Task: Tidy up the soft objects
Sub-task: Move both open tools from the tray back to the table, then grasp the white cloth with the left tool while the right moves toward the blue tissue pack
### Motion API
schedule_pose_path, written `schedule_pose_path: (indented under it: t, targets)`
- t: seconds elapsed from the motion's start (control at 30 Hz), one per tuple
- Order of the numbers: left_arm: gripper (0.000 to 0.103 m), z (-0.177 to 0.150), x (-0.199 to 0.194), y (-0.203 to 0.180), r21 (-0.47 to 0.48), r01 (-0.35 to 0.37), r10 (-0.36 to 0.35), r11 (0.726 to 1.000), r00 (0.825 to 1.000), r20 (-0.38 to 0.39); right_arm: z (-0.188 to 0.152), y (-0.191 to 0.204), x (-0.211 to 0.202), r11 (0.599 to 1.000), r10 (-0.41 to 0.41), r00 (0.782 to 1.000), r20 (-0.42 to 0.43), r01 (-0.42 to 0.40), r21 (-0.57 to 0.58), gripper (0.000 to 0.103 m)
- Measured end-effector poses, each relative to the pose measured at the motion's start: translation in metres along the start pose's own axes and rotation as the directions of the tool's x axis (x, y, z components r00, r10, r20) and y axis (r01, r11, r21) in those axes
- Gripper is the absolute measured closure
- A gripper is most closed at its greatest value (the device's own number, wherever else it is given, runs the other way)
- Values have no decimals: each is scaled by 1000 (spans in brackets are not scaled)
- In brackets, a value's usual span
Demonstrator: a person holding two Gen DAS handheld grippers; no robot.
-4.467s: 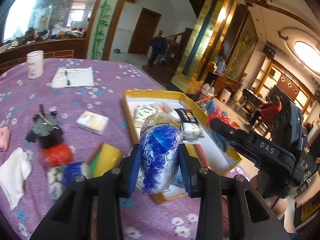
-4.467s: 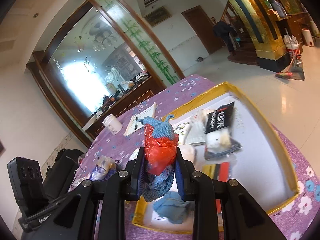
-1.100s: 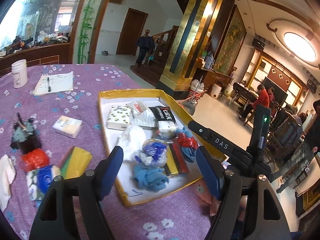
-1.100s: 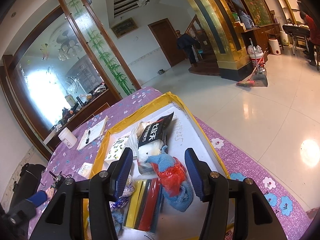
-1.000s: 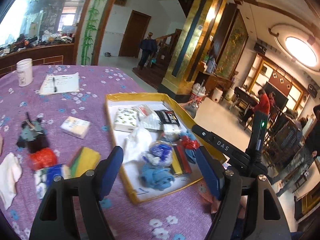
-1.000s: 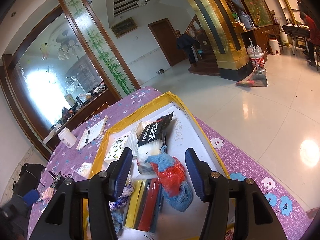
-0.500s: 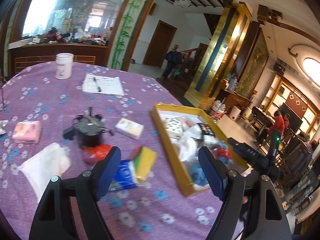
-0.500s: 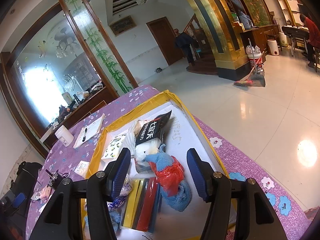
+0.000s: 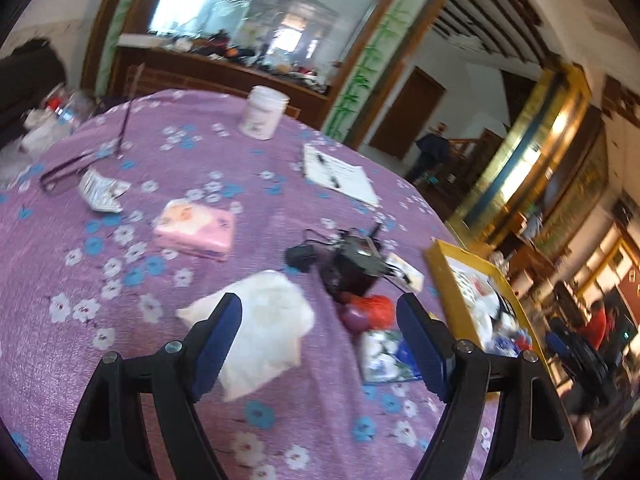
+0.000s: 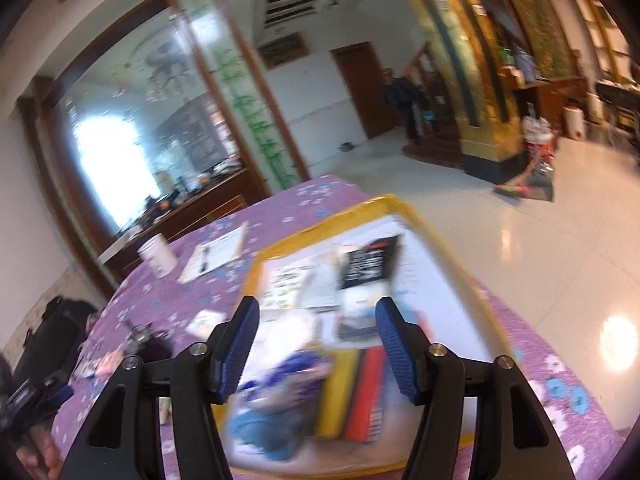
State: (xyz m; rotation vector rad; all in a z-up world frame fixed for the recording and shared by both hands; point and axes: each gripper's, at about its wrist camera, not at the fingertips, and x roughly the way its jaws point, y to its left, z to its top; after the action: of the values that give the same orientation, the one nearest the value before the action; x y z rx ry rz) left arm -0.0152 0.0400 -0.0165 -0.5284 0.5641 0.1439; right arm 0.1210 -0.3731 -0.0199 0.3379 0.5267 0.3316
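My left gripper (image 9: pixel 320 314) is open and empty above the purple flowered tablecloth (image 9: pixel 120 380). A crumpled white cloth (image 9: pixel 264 332) lies just ahead between its fingers. A red plastic-wrapped item (image 9: pixel 370 308) and a blue and white packet (image 9: pixel 384 356) lie to its right, a pink tissue pack (image 9: pixel 196 230) further back. My right gripper (image 10: pixel 318 322) is open and empty over the yellow-rimmed tray (image 10: pixel 476 276), which holds a black packet (image 10: pixel 366 264), a blue and white bag (image 10: pixel 296 368), blue cloth (image 10: pixel 264 432) and yellow and red sponges (image 10: pixel 352 392). The tray (image 9: pixel 438 276) shows at the right in the left wrist view.
A black device with cables (image 9: pixel 352 264) sits mid-table. A white jar (image 9: pixel 264 112), a notepad with pen (image 9: pixel 340 174), glasses (image 9: pixel 64 172) and a small foil pack (image 9: pixel 100 192) lie further back. The table edge drops to a tiled floor (image 10: pixel 540 240) on the right.
My left gripper has swung left, away from the tray, to the loose things on the cloth. My right gripper has moved closer over the tray. Both views are motion-blurred.
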Motion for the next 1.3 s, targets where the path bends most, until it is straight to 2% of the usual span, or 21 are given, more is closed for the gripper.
schedule_pose_path:
  t: [0.13, 0.33, 0.4, 0.5, 0.57, 0.67, 0.7, 0.77, 0.8, 0.83, 0.9, 1.0, 1.07, 1.17, 1.23, 1.3]
  targets:
    - [24, 0, 5, 12, -18, -27, 27, 999, 999, -29, -11, 42, 8, 990, 101, 992, -81, -108, -90, 33]
    - [21, 8, 25, 21, -14, -101, 98, 995, 987, -131, -34, 84, 18, 963, 174, 972, -158, -202, -178, 33]
    - [17, 11, 37, 22, 2, -105, 103, 994, 978, -180, -40, 89, 19, 958, 184, 968, -174, -216, -189, 33]
    - [17, 13, 57, 22, 15, -125, 124, 992, 959, -253, -46, 96, 22, 952, 194, 962, -193, -232, -199, 33]
    - [17, 13, 70, 16, 40, -136, 142, 990, 951, -276, -48, 98, 21, 949, 198, 959, -201, -240, -206, 33]
    - [17, 9, 88, 6, 98, -157, 178, 983, 947, -269, -50, 102, 22, 945, 205, 955, -216, -250, -210, 33]
    - [20, 7, 92, 4, 112, -162, 187, 980, 945, -267, -51, 103, 23, 944, 207, 953, -220, -254, -212, 33]
    - [57, 3, 99, 3, 141, -176, 208, 974, 943, -261, -52, 108, 24, 938, 210, 950, -230, -262, -227, 33]
    - [87, 1, 102, 4, 153, -184, 221, 971, 937, -270, -54, 111, 25, 934, 212, 948, -237, -268, -237, 33]
    - [91, 0, 103, 7, 158, -197, 233, 968, 937, -259, -56, 116, 26, 927, 216, 944, -249, -279, -250, 32]
    - [96, 0, 97, 9, 158, -172, 207, 972, 949, -239, -58, 124, 30, 917, 228, 935, -272, -300, -262, 28]
    - [96, 6, 78, 6, 142, -129, 152, 981, 974, -166, -64, 146, 45, 888, 266, 898, -349, -369, -273, 20]
    - [96, 11, 63, 4, 143, -96, 111, 985, 989, -100, -67, 160, 60, 875, 276, 876, -395, -399, -274, 20]
    - [96, 13, 55, 5, 128, -68, 77, 989, 995, -68, -69, 181, 95, 870, 266, 850, -455, -415, -267, 20]
    - [96, 15, 53, 9, 109, -56, 64, 992, 996, -69, -71, 190, 121, 868, 268, 826, -496, -431, -248, 20]
    - [96, 17, 54, 13, 97, -56, 64, 994, 995, -74, -75, 193, 138, 871, 258, 812, -523, -430, -237, 20]
